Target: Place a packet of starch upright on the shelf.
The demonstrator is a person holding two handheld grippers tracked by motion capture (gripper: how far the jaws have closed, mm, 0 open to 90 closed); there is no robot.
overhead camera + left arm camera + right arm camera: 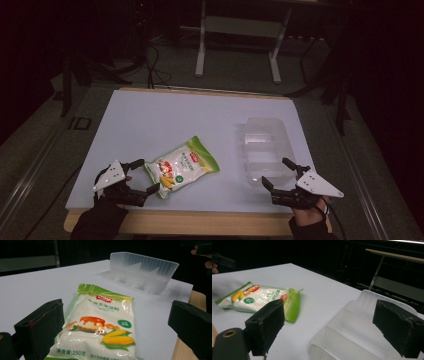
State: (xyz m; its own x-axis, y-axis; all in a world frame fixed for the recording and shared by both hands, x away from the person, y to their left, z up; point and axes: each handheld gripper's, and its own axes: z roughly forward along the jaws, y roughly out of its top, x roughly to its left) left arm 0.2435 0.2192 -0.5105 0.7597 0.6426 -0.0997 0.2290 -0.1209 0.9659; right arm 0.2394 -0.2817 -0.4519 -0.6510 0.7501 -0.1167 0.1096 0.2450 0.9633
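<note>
Step in hand, as I read it: pick up the green-and-white plastic pouch of corn starch (181,167) and drop it in the clear ribbed plastic bin with dividers (265,150).

Pouch lies flat on the white tabletop (150,120), near-left of centre, long axis diagonal, green top edge pointing far-right. Bin sits to its right, well apart, near the right edge.

Left tongs (141,176): wide open, straddling the pouch's near-left end; in the left gripper view the jaws stand either side of the pouch (100,327), with the left jaw right at its edge and the right jaw well clear. Nothing gripped yet.

Right tongs (279,172): wide open, empty, at the bin's near end; the right gripper view has one jaw over the bin (352,335) and the other outside, toward the pouch (259,298).

How I'd do it:
- Left: go low, get one jaw under the edge or pinch the sealed end seam. The powder fill is soft and the film slippery, so a mid-body pinch will likely slide.
- Close fully before lifting; expect the bag to sag, so lift high enough to clear the bin wall.
- Right: clamp the near wall to hold the bin; it looks light and could skate when the pouch lands.
- Aim for a compartment, not across a divider.
</note>
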